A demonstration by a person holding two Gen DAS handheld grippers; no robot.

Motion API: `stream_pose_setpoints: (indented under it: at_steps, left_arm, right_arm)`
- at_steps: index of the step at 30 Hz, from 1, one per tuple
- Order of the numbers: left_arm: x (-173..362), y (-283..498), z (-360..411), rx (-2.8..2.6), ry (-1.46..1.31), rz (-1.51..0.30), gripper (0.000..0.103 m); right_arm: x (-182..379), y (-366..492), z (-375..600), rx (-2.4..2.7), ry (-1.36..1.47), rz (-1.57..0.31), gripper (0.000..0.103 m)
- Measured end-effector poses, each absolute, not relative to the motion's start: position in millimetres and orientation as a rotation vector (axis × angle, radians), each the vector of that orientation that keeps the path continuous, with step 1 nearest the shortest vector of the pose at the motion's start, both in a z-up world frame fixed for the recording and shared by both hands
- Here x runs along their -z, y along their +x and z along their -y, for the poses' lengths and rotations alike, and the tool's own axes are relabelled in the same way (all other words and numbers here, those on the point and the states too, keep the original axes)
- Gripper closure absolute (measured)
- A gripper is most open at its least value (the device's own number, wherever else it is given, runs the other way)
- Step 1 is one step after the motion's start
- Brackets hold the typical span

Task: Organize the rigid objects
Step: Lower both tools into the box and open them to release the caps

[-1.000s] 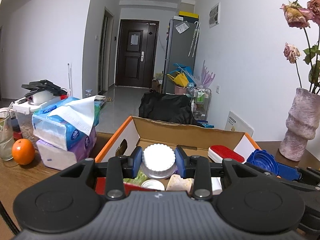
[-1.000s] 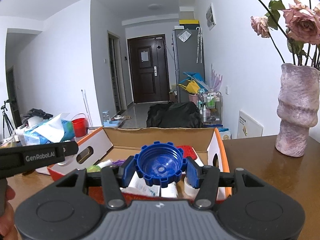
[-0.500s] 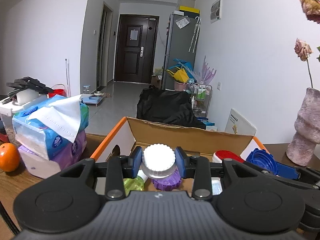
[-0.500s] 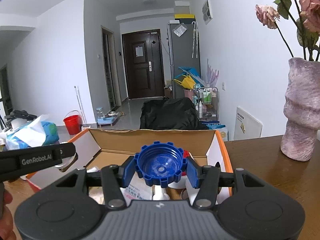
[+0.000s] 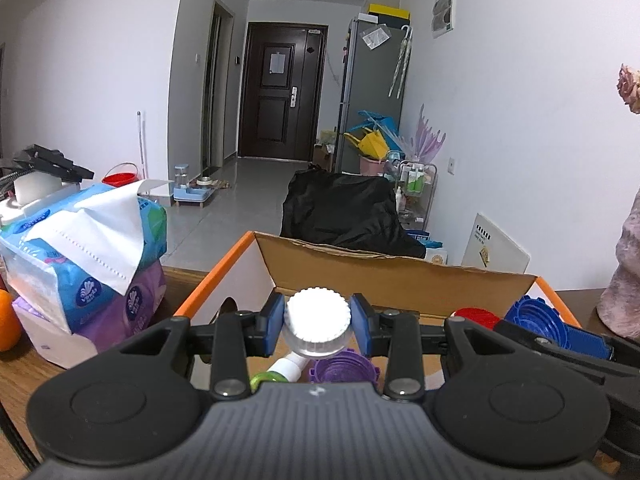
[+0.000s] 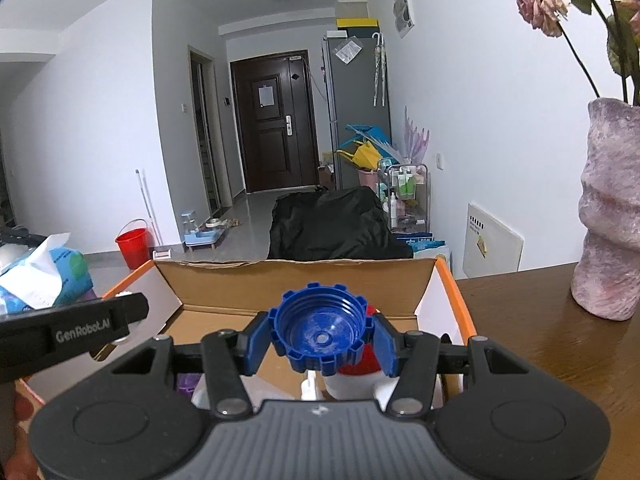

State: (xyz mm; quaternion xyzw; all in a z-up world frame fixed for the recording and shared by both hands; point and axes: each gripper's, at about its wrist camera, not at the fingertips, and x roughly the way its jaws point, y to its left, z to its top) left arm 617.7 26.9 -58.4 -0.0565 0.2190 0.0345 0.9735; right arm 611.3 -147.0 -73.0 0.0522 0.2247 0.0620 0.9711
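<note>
**Two lids in hand above the box**

You have a white ridged lid pinched in the left gripper, its blue pads pressing the rim at 9 and 3 o'clock. It sits dead centre in the left wrist view, hanging over the open cardboard box. It looks like light, hard plastic; the knurled edge should give the pads bite, so hold across the full width of the rim and never on the smooth flat top.

The right gripper is clamped the same way on a blue notched cap, its threaded hollow facing the camera. This too looks stiff and nearly weightless. The notches help against slipping, but a pad resting on one tooth alone could let the cap twist, so press on the broad side wall.

Neither piece looks fragile; I judge the main risk is one springing out sideways if you squeeze off-centre.

Below the white lid, at about 6 o'clock, lie a purple cap, a white nozzle piece and a green ring. Under the blue cap sits a red-topped white jar inside the box.

Further out in the left view, tissue packs stand at 9 o'clock and an orange beyond them. In the right view a mottled vase stands on the wooden table at 3 o'clock.
</note>
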Motion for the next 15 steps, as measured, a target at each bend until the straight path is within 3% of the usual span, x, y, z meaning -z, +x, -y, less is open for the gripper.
stream_pose_setpoints:
  at_steps: [9,11,13,15]
  left_arm:
    - [60.4,622.3,-31.7,-0.071,-0.123,-0.459,0.066]
    - [59.4,620.5,-32.2,-0.077,-0.122,-0.459,0.060]
    - [58.5,621.4,-35.0,-0.081,-0.119,-0.449,0.041]
    - [56.9,617.8,-37.6,-0.104,-0.101,-0.427,0.029]
  right_arm:
    - [73.9,617.8,147.0,-0.122,0.103,-0.470,0.050]
    - [73.2,619.4,147.9,-0.121,0.104,-0.483,0.050]
    - [71.6,621.2,149.0,-0.113,0.106,-0.494,0.047]
    - [71.6,620.9,151.4,-0.110,0.109,-0.503,0.034]
